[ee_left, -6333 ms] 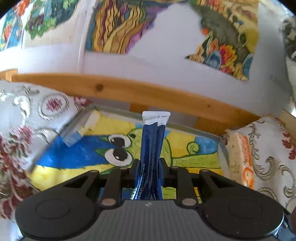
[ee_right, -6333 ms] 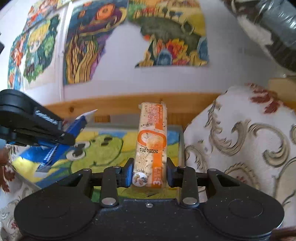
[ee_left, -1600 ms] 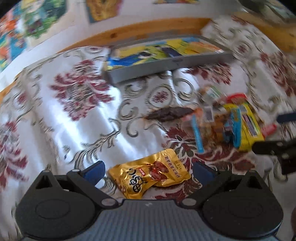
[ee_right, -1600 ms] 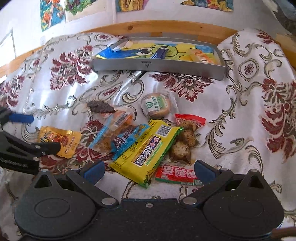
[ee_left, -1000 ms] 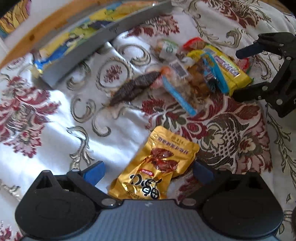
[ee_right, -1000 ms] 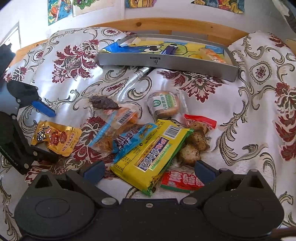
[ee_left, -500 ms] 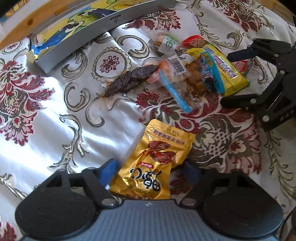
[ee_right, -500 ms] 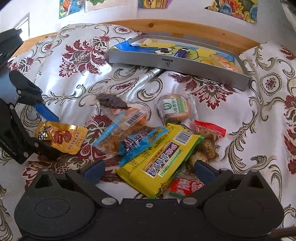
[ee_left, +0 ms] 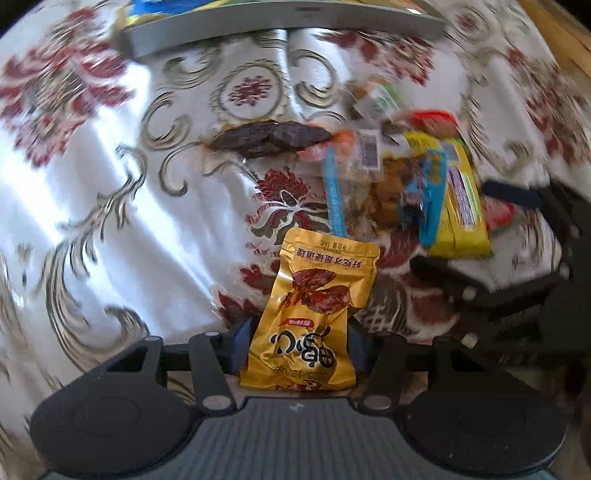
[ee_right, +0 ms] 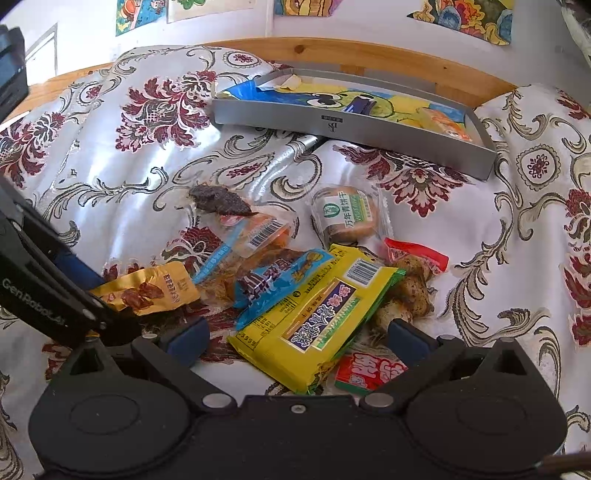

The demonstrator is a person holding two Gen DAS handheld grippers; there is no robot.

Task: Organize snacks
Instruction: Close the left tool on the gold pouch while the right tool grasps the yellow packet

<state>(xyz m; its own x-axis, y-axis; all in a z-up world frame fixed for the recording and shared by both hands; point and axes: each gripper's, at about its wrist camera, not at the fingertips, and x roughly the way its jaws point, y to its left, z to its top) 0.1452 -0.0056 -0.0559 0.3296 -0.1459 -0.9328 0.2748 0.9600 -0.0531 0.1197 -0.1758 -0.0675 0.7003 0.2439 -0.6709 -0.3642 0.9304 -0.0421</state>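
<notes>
Left hand-held gripper (ee_left: pixel 300 350) closed since earlier, pinching gold packet (ee_left: pixel 314 314).

Motion blur smears the snack pile (ee_left: pixel 413 177) and the grey tray (ee_left: pixel 280 22) in the left wrist view; the tray's far side is cut off. The gold packet (ee_right: pixel 147 290) is half hidden behind the left gripper's fingers (ee_right: pixel 77 267).
</notes>
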